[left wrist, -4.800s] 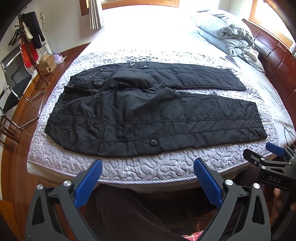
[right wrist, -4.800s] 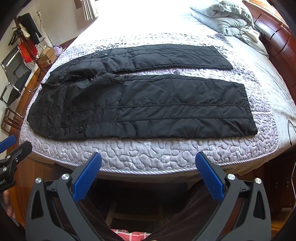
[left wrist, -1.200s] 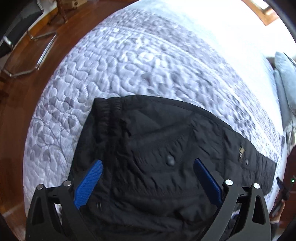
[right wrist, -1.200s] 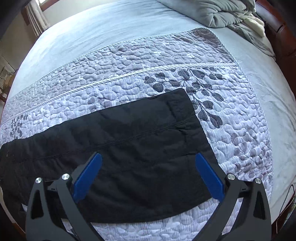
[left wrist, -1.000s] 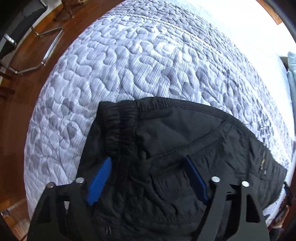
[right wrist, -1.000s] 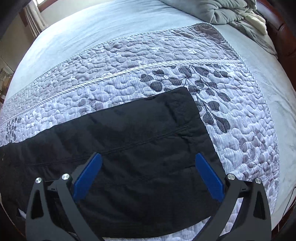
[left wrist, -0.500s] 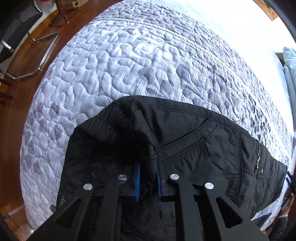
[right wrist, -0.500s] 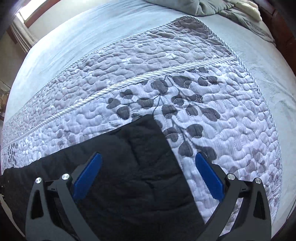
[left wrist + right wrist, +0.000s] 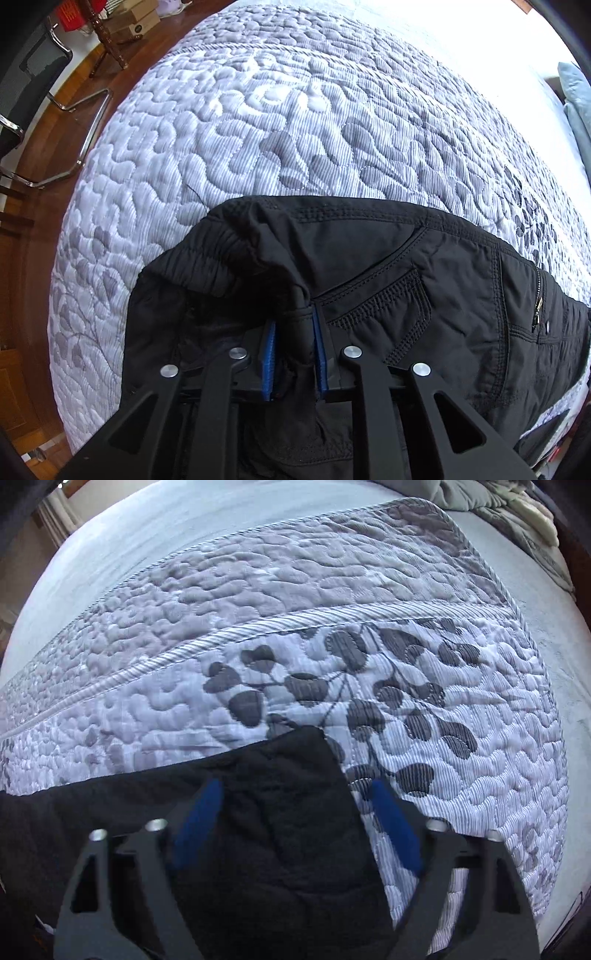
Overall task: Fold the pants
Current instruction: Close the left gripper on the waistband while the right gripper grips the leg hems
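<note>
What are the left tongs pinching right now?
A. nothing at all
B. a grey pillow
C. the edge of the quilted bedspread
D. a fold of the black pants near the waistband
D: the left tongs have their blue pads pressed on a bunched fold of the black pants.

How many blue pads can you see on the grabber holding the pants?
2: one blue pad left of the pinched fold of the pants, one right of it, on the left gripper.

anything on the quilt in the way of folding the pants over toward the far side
Nothing visible. Beyond the pants the quilt lies bare in both wrist views. The left gripper already pinches the waistband; the right gripper is closing over the leg hem.
</note>
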The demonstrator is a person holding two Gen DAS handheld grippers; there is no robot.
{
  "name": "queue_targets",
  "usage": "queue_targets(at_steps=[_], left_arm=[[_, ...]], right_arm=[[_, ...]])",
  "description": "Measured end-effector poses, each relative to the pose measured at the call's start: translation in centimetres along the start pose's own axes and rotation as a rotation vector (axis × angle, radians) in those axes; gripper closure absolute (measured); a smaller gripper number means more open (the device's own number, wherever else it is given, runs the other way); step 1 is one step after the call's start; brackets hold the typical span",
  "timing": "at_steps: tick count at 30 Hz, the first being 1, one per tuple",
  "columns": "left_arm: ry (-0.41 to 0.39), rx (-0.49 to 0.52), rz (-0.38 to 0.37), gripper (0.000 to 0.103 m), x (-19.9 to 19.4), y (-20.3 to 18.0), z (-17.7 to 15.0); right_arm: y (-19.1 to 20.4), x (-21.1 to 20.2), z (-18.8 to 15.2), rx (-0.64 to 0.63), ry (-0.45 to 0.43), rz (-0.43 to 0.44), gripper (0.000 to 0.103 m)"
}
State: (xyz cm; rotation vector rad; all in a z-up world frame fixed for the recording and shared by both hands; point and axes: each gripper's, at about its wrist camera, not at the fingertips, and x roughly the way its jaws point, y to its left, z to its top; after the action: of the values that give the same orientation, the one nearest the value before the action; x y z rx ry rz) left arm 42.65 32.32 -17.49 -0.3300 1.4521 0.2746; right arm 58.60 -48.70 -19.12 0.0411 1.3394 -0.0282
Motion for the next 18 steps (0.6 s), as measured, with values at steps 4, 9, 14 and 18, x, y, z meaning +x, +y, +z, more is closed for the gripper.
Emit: queue_targets(at_steps=[4,9,14,18], left_arm=[[-0.028,0.020,0.019,0.086,0.1,-0.2,-0.7],[-0.095,0.072,0.041,0.092,-1.2,-1.9,-2.0],[-0.192,0.095,0.006,0.094,-4.2,-3.3,-4.2],[-0.300,0.102,-0.092,0.095,-8.5,-2.9,-6.7]], right_arm=[[1.5,-1.5,-0.7,-0.032,-0.012,0.010,0.088],[2.9,-5.0,-2.2,-0.095,-0.115,-0.035,0.093],[1.7,-10.8,-3.2,-0.102,-0.250,0.011,0.093],[1.9,-15.9,-5.9,-0.116,-0.364,0.051,0.093]])
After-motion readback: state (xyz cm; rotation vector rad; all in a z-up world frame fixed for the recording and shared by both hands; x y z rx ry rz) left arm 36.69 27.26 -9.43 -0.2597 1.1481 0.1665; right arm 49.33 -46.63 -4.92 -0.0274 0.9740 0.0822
